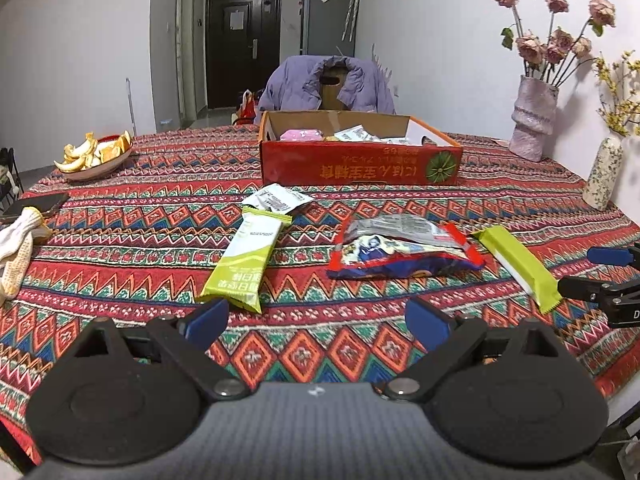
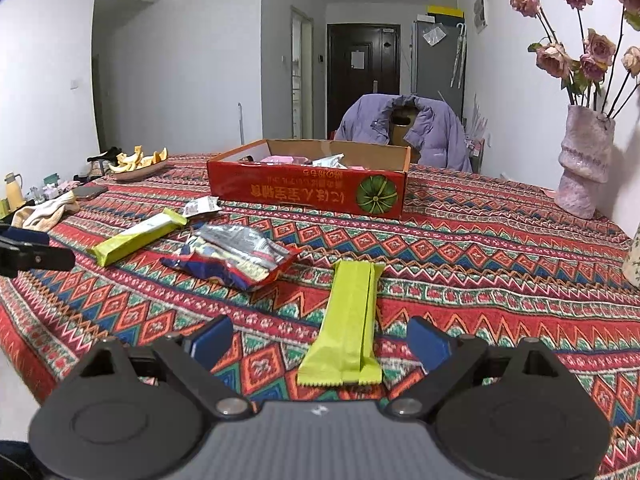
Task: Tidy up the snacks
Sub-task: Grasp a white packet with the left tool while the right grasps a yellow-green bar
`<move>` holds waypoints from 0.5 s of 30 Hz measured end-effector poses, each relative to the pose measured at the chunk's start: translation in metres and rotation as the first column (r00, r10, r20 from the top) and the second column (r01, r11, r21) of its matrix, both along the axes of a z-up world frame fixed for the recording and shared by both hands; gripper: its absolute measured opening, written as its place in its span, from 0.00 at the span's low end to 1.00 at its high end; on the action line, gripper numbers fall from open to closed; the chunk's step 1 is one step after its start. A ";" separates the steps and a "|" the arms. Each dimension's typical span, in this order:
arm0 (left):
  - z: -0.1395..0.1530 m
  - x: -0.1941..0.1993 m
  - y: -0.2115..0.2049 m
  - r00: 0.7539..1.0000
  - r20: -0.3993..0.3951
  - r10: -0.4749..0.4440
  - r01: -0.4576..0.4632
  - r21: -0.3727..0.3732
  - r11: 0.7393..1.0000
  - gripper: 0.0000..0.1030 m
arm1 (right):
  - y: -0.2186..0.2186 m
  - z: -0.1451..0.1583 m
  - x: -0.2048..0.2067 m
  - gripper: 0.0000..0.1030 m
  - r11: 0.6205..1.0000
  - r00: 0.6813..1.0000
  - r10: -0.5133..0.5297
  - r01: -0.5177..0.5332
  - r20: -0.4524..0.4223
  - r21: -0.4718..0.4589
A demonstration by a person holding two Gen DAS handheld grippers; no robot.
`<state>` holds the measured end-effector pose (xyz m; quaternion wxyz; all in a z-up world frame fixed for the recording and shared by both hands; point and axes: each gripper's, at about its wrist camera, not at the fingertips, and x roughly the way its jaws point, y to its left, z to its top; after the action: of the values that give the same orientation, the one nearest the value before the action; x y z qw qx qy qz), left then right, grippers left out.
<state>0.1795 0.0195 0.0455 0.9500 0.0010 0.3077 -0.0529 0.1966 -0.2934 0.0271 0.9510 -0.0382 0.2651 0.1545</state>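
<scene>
A red cardboard box [image 1: 360, 164] [image 2: 308, 192] with several packets inside stands at mid-table. In front of it lie a small white packet [image 1: 280, 198], a green-and-white bar [image 1: 240, 264] [image 2: 136, 236], a crumpled red and blue snack bag [image 1: 400, 250] [image 2: 236, 256] and a second green bar [image 1: 520, 266] [image 2: 352, 320]. My left gripper [image 1: 316, 320] [image 2: 32, 246] is open low over the cloth, just short of the green-and-white bar. My right gripper [image 2: 320, 340] [image 1: 596, 272] is open, with the near end of the second green bar between its fingers, pads clear of it.
The table has a patterned red cloth [image 1: 320, 352]. A bowl of orange peel [image 1: 94, 156], a phone [image 1: 36, 206] and white gloves [image 1: 16, 248] sit at the left. Two vases [image 1: 534, 120] [image 1: 604, 176] stand at the right. A chair with a purple jacket [image 1: 328, 84] is behind the box.
</scene>
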 end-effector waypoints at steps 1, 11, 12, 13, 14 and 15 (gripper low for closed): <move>-0.001 0.006 0.002 1.000 -0.008 0.004 -0.004 -0.003 1.000 0.94 | 0.001 0.000 0.005 0.91 1.000 1.000 -0.003 0.003 -0.001 -0.002; -0.005 0.088 0.013 0.998 -0.056 0.021 -0.024 -0.043 0.999 0.94 | 0.014 -0.020 0.067 0.56 0.999 0.992 -0.033 0.029 -0.124 -0.031; -0.006 0.099 0.013 0.998 -0.057 0.023 -0.025 -0.047 0.999 0.94 | 0.012 -0.023 0.074 0.55 0.998 0.989 -0.051 0.048 -0.135 -0.028; -0.006 0.111 0.014 0.997 -0.065 0.030 -0.033 -0.051 0.998 0.94 | 0.010 -0.027 0.081 0.48 0.997 0.987 -0.073 0.070 -0.146 -0.025; -0.008 0.128 0.017 0.995 -0.089 0.053 -0.059 -0.065 0.996 0.94 | 0.008 -0.030 0.087 0.39 0.996 0.984 -0.093 0.091 -0.150 -0.024; -0.009 0.142 0.021 0.992 -0.109 0.070 -0.080 -0.092 0.993 0.94 | 0.005 -0.033 0.093 0.35 0.994 0.982 -0.105 0.104 -0.154 -0.013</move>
<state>0.3219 0.0401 0.0361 0.9327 -0.0589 0.3545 -0.0319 0.2892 -0.2886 -0.0057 0.9343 -0.0146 0.3401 0.1062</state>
